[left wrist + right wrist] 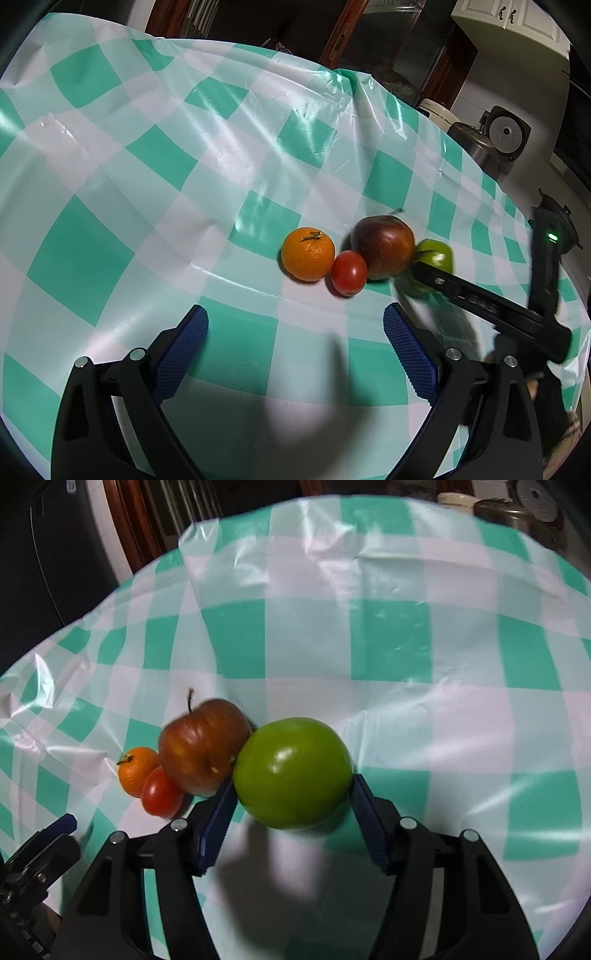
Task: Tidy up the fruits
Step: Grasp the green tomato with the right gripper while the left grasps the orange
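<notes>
On the green-and-white checked tablecloth (391, 635) we found four fruits in a row: an orange (307, 253), a small red tomato (348, 272) touching it, a dark red apple (382, 246) and, at the far end, a green tomato (293, 773) against the apple. Our right gripper (293, 801) had the green tomato between its blue pads (218, 821), both pads pressed against its sides, so it was grasping that fruit. Our left gripper (295, 354) hung released and empty over bare cloth near the orange and red tomato, its pads wide apart.
</notes>
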Demonstrator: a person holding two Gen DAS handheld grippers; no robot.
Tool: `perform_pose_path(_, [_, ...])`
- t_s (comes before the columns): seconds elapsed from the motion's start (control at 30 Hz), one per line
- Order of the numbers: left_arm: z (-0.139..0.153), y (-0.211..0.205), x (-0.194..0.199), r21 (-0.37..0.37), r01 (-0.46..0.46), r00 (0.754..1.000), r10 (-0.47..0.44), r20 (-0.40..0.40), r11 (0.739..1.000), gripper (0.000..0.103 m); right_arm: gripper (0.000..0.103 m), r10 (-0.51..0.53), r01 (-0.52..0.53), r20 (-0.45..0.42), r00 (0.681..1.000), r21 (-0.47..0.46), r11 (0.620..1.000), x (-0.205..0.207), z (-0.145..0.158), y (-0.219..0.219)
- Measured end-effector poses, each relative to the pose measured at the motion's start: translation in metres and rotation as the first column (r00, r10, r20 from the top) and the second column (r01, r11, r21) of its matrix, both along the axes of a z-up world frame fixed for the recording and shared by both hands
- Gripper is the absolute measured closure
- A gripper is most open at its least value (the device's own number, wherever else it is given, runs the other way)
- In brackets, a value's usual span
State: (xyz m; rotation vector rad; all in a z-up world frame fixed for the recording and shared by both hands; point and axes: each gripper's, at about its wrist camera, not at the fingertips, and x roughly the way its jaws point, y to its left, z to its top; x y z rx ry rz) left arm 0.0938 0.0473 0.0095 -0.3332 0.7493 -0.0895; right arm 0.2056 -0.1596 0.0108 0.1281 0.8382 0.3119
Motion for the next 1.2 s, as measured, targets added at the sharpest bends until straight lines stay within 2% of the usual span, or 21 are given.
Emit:
perform_pose_path(0.1, [-0.001, -0.009, 0.006, 0.038, 0.036, 0.999, -0.035, -0.034, 0.999, 0.01, 0.04, -0.023, 0.022, 0.01, 1.0, 0.021, 1.0, -0.028, 0.003, -0.015])
perform_pose_path(0.2, [-0.004, -0.027, 0.017, 0.112, 0.101, 0.993, -0.093, -0.074, 0.989, 0.012, 0.04, -0.048, 0.048, 0.028, 0.998, -0.01, 0.999, -0.07, 0.007, -0.03])
perform_pose_path(0.3, [-0.002, -0.05, 0.025, 0.208, 0.138, 0.989, -0.125, -0.076, 0.968, 0.013, 0.04, -0.094, 0.095, 0.041, 0.995, -0.023, 0.995, -0.111, 0.009, -0.047])
perform_pose_path(0.37, [-0.004, -0.062, 0.038, 0.288, 0.131, 0.989, -0.106, -0.098, 0.949, 0.02, 0.04, -0.126, 0.127, 0.052, 0.991, -0.014, 0.992, -0.13, 0.008, -0.062])
perform_pose_path(0.47, [-0.011, -0.061, 0.058, 0.289, 0.186, 0.977, -0.145, -0.156, 0.939, 0.026, 0.04, -0.153, 0.152, 0.05, 0.987, 0.015, 0.988, -0.15, 0.005, -0.077])
perform_pose_path(0.5, [-0.016, -0.061, 0.065, 0.301, 0.247, 0.961, -0.191, -0.202, 0.921, 0.032, 0.04, -0.155, 0.154, 0.051, 0.987, 0.032, 0.988, -0.152, 0.006, -0.081])
perform_pose_path(0.53, [-0.017, -0.06, 0.066, 0.321, 0.28, 0.951, -0.217, -0.219, 0.905, 0.034, 0.04, -0.158, 0.156, 0.054, 0.986, 0.047, 0.987, -0.153, 0.006, -0.084])
perform_pose_path(0.67, [-0.016, -0.048, 0.061, 0.4, 0.39, 0.919, -0.322, -0.229, 0.829, 0.035, 0.04, -0.137, 0.135, 0.041, 0.99, 0.05, 0.99, -0.148, 0.003, -0.081])
perform_pose_path(0.7, [-0.015, -0.04, 0.065, 0.421, 0.395, 0.917, -0.325, -0.23, 0.817, 0.039, 0.04, -0.127, 0.125, 0.045, 0.991, 0.037, 0.991, -0.146, 0.003, -0.076])
perform_pose_path(0.77, [-0.014, -0.028, 0.076, 0.422, 0.382, 0.922, -0.309, -0.233, 0.822, 0.044, 0.04, -0.113, 0.112, 0.043, 0.993, 0.026, 0.993, -0.143, 0.003, -0.072])
perform_pose_path(0.83, [-0.014, -0.023, 0.087, 0.36, 0.403, 0.912, -0.34, -0.228, 0.841, 0.046, 0.04, -0.115, 0.115, 0.034, 0.993, 0.013, 0.993, -0.141, 0.001, -0.069])
perform_pose_path(0.87, [-0.015, -0.024, 0.09, 0.342, 0.42, 0.905, -0.361, -0.224, 0.841, 0.048, 0.04, -0.114, 0.114, 0.03, 0.993, 0.008, 0.993, -0.14, 0.001, -0.068])
perform_pose_path(0.97, [-0.017, -0.04, 0.095, 0.392, 0.446, 0.895, -0.393, -0.21, 0.805, 0.052, 0.04, -0.117, 0.117, 0.02, 0.993, 0.002, 0.993, -0.139, -0.001, -0.067])
perform_pose_path(1.0, [-0.018, -0.043, 0.097, 0.398, 0.447, 0.894, -0.397, -0.207, 0.801, 0.053, 0.04, -0.118, 0.118, 0.02, 0.993, 0.003, 0.993, -0.139, -0.001, -0.068])
perform_pose_path(1.2, [-0.02, -0.042, 0.099, 0.384, 0.448, 0.894, -0.406, -0.191, 0.807, 0.052, 0.04, -0.112, 0.112, 0.018, 0.994, 0.003, 0.994, -0.139, -0.001, -0.068])
